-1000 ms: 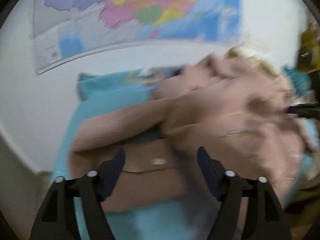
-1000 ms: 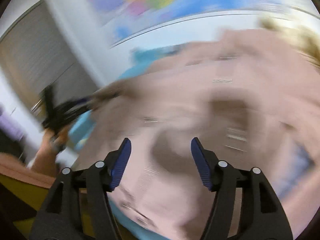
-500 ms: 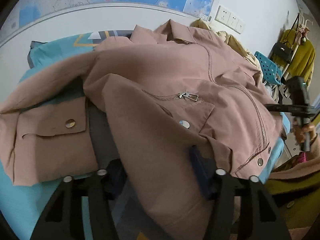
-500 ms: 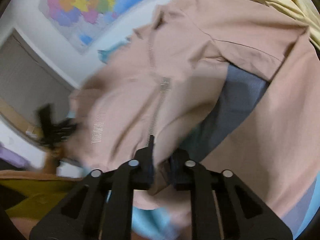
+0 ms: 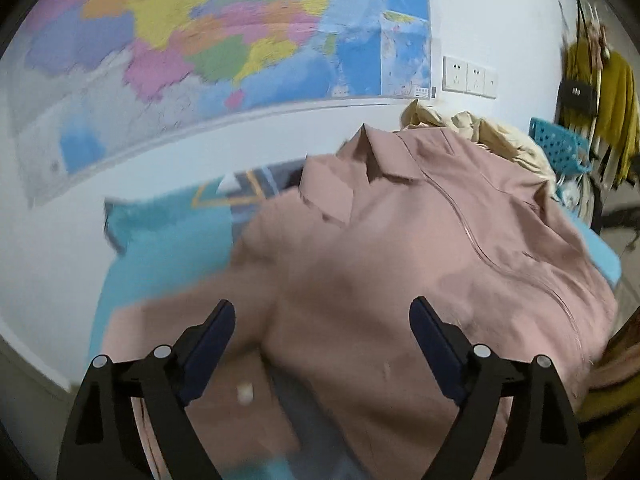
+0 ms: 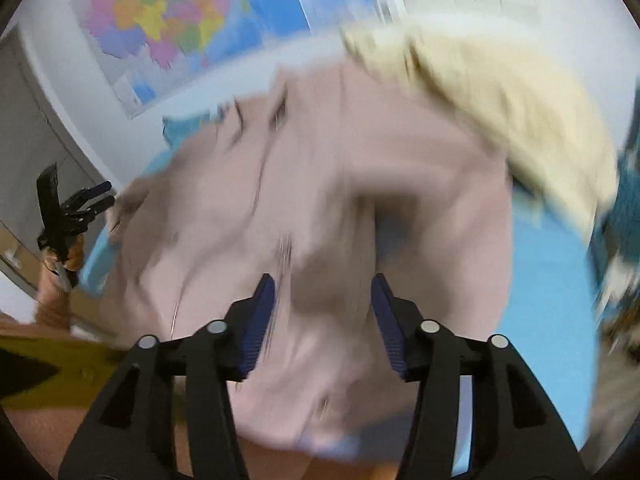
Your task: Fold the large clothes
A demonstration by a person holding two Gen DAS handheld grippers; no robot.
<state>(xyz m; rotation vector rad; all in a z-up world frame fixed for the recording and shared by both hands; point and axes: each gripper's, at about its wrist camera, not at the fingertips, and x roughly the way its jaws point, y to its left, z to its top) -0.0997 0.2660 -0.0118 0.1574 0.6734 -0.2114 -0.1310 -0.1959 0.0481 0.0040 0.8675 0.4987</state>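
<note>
My left wrist camera looks forward between spread fingers, down and close over the pink jacket (image 5: 420, 264), toward the wall map (image 5: 208, 44). My right wrist camera, blurred, faces the same jacket (image 6: 360, 184) and map (image 6: 168, 20) from the opposite side, catching the left gripper (image 6: 94, 196) at frame left.

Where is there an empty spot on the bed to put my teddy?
Bare blue sheet shows left of the pink jacket, toward the white wall. The right side is crowded: a beige garment piles behind the jacket's collar, beside a blue basket.
</note>
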